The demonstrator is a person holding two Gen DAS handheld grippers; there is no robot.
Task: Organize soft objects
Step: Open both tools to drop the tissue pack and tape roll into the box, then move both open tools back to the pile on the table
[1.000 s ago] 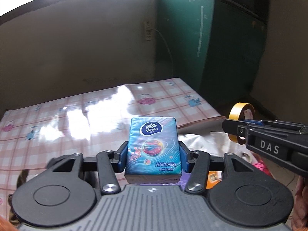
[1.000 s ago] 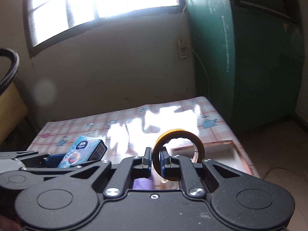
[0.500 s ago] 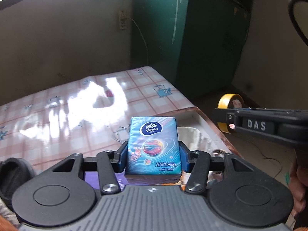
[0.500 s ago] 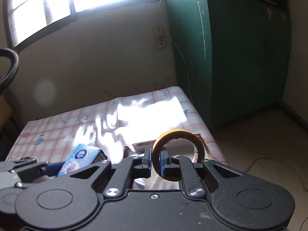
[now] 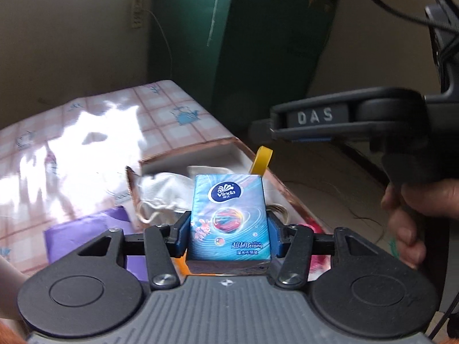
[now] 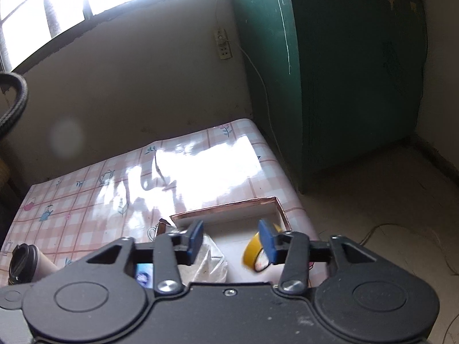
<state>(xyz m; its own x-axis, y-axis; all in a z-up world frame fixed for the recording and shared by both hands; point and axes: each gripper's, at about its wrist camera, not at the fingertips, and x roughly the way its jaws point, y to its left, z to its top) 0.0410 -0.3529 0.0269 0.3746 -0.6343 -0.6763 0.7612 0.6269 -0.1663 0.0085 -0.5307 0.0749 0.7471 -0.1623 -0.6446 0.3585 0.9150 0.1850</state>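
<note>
My left gripper (image 5: 228, 229) is shut on a blue Vinda tissue pack (image 5: 229, 215), held above the near end of a cardboard box (image 5: 183, 152). My right gripper (image 6: 231, 239) is open over the same box (image 6: 226, 207). A yellow tape roll (image 6: 254, 253) lies blurred in the box below its right finger; it also shows in the left wrist view (image 5: 261, 162). A white cloth pouch (image 5: 163, 192) lies in the box. The right gripper (image 5: 259, 129) hangs over the box's far right side in the left wrist view.
The box sits at the right edge of a table with a pink checked cloth (image 6: 94, 192). A purple item (image 5: 74, 238) lies left of the box. A cup with a dark lid (image 6: 24, 261) lies at the left. A green cabinet (image 6: 330, 71) stands behind.
Both grippers moved right and lowered over the box. My right gripper opened and let go of the yellow tape roll, which dropped into the box.
</note>
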